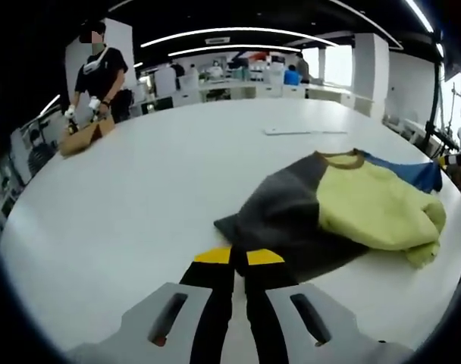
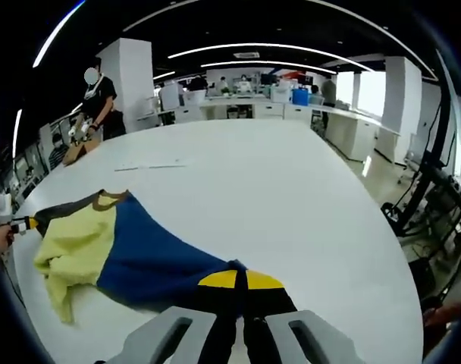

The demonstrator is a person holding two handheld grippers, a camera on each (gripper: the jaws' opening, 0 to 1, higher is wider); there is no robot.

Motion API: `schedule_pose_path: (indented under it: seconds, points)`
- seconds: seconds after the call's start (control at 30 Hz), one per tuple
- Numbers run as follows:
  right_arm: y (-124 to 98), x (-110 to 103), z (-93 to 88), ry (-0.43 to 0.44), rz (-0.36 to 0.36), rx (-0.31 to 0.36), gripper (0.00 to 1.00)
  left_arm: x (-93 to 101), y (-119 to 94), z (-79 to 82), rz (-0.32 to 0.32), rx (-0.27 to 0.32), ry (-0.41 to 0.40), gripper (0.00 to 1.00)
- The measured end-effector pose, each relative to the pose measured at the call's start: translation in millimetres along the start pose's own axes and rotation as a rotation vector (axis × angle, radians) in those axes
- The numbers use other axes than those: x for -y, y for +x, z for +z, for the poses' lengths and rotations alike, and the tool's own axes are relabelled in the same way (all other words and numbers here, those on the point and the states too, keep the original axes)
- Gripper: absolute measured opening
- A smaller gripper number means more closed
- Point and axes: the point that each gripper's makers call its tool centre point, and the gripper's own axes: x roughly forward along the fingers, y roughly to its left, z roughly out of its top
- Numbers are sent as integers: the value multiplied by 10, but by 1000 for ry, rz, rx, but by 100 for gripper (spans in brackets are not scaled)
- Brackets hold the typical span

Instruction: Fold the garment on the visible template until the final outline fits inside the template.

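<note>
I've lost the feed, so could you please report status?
Left gripper shut on shirt. Right gripper shut on shirt. Table otherwise unobstructed.

It was a large open-plan lab or office. Beyond the fingers (image 1: 215, 256) stretched a big white table (image 1: 177, 174), with rows of desks (image 2: 246, 106) further off, white pillars (image 2: 136, 72), curved ceiling light strips (image 1: 230, 34), and a person (image 1: 100, 72) standing at the table's far side.

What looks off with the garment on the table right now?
The garment lies bunched and askew on the white table: the yellow panel is crumpled over the grey and blue parts, with uneven edges. No template outline is discernible beneath it. Both the left tongs and the right tongs are shut at its edges.
</note>
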Motion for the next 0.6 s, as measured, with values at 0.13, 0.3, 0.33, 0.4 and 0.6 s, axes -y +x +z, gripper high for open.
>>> schedule_pose_path:
  seconds: [0.13,0.3,0.33,0.4,0.6]
  points:
    - [10,81,-21,-22,-19,-19,0,-40,6,-6,5,-10,2,1]
    - [-4,196,-73,-38,-54,-45,0,-28,5,2,3,-19,19,1]
    - [-4,216,-79,-38,-57,-48,0,-21,4,-1,2,-22,23,1]
    - [-32,183,-91,-17,-49,-47,0,-11,3,-9,0,-25,12,1]
    - [-77,20,-121,10,-9,-44,0,60,-31,65,-16,-4,-43,1]
